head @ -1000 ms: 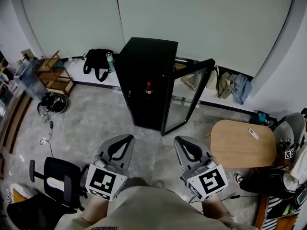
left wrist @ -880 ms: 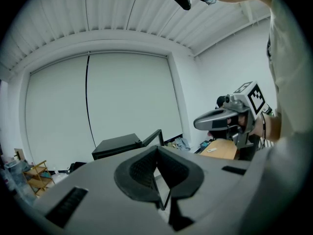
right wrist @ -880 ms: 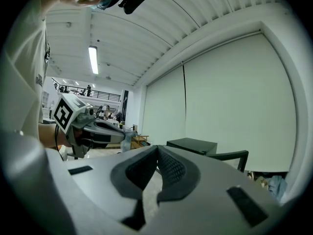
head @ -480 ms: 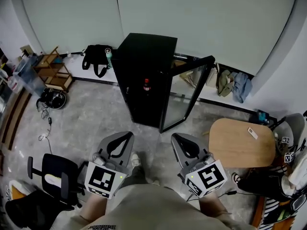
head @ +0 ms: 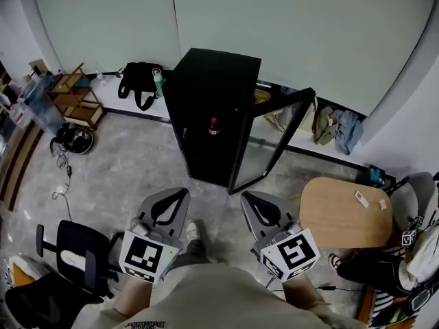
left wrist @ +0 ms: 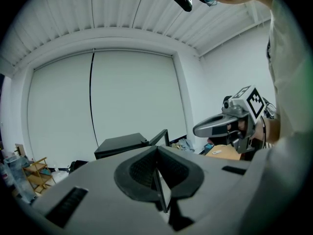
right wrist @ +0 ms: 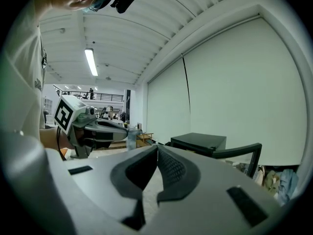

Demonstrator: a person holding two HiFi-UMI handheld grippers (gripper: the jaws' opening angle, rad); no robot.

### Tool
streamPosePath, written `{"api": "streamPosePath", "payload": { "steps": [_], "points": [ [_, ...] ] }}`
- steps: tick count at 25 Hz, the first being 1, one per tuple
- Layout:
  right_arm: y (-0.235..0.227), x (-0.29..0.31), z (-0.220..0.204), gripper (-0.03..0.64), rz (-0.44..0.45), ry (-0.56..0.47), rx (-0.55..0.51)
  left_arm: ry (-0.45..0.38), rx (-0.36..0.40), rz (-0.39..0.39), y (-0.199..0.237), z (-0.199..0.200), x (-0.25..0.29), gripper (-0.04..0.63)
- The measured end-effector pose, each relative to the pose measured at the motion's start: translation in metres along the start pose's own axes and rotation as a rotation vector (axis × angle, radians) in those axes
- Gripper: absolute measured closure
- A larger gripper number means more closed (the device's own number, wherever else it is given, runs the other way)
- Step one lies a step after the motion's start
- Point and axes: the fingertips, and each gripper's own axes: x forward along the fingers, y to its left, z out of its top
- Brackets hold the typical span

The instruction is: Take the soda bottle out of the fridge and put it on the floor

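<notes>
- The left gripper (head: pixel 182 193) has its jaws pressed together, with nothing between them.
- The right gripper (head: pixel 245 197) is the same: jaws closed, empty.
- Both are held low in front of the person, side by side, pointing toward the fridge (head: pixel 209 88) and well apart from it.
- The black fridge has its door (head: pixel 274 139) swung open.
- The soda bottle (head: pixel 213 126) stands upright inside.
- Judging by this, only the approach is under way; gripping the bottle, lifting it out and setting it on the floor (head: pixel 130 173) remain.
</notes>
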Motion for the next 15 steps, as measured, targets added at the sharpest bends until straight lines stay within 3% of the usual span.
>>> {"api": "streamPosePath", "payload": {
  "steps": [5, 15],
  "points": [
    [-0.007, 0.033, -0.003, 0.62, 0.003, 0.025, -0.012, 0.0, -0.036, 0.002, 0.028, -0.009, 0.017, 0.589],
    [-0.034, 0.119, 0.011, 0.62, -0.037, 0.07, -0.024, 0.002, -0.029, -0.041, 0.109, -0.011, 0.065, 0.589]
  ]
}}
